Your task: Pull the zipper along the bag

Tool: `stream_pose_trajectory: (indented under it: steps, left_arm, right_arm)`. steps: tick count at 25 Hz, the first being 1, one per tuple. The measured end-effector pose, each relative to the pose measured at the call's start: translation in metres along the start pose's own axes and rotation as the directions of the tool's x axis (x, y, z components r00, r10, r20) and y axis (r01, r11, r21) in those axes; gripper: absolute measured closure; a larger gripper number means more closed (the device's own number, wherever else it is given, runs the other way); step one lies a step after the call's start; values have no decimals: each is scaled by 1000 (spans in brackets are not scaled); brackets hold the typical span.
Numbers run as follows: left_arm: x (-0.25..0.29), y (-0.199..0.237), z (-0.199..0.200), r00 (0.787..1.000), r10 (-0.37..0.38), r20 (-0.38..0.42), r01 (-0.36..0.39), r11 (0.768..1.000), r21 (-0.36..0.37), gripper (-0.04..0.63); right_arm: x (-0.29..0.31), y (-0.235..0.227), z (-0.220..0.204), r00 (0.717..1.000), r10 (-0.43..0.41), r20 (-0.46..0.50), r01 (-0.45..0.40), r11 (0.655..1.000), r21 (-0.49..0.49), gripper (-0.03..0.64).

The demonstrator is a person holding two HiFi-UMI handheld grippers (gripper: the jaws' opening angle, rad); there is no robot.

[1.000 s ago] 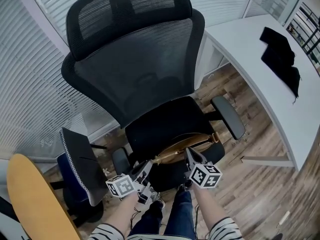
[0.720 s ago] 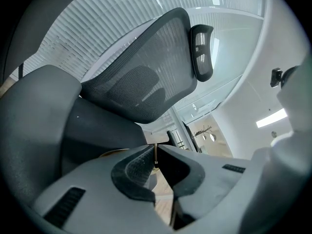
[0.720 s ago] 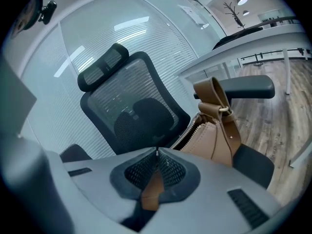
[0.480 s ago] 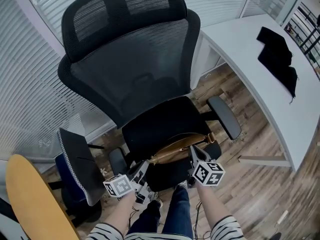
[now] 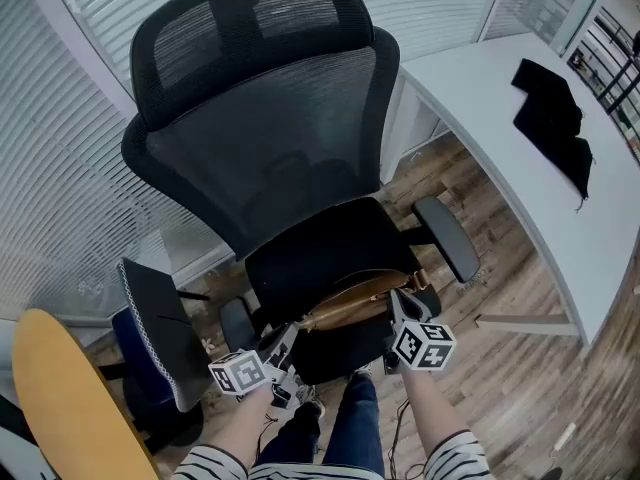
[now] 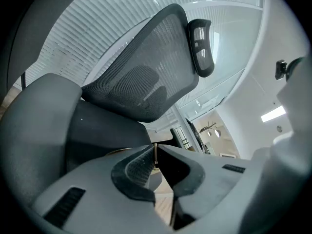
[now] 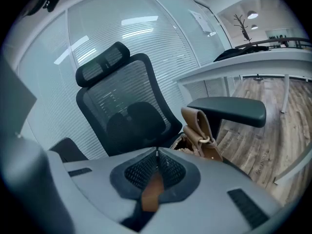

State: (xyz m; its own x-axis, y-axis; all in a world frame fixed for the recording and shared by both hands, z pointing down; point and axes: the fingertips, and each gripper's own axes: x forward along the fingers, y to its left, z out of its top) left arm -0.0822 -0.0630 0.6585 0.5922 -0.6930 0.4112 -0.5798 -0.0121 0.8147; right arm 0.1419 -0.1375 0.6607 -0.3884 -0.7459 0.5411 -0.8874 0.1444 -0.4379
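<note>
Blinds (image 5: 60,148), mesh chair (image 5: 270,158), armrest (image 5: 447,238) beside tan bag (image 5: 355,300), left tool (image 5: 290,335) pinching its end, right tool (image 5: 397,298) pinching brown strap (image 7: 152,191)

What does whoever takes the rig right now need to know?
Bag: brown, lying on the black chair seat.
Left gripper: shut on a thin metal piece at the bag's left end, apparently bracing it.
Right gripper: shut on a brown leather tab, probably the zipper pull, near the bag's right end.
Done: both grips set; how far the zipper has run can't be read.
Left: likely pull the tab to the end, then release.
</note>
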Motion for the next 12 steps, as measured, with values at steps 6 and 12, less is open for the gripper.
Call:
stream_pose_trajectory:
  steps: [6,12]
  left_arm:
    - [0,0,-1,1000,16,-1,-16,1000,9,554]
    - [-1,0,-2,998,54,-11,-54,998,44,554]
  right_arm:
    - [-5,-8,8,1000,-22,-2,22,999,-42,583]
    - [-11,-13,19,999,-35,-2,35,995,-89,583]
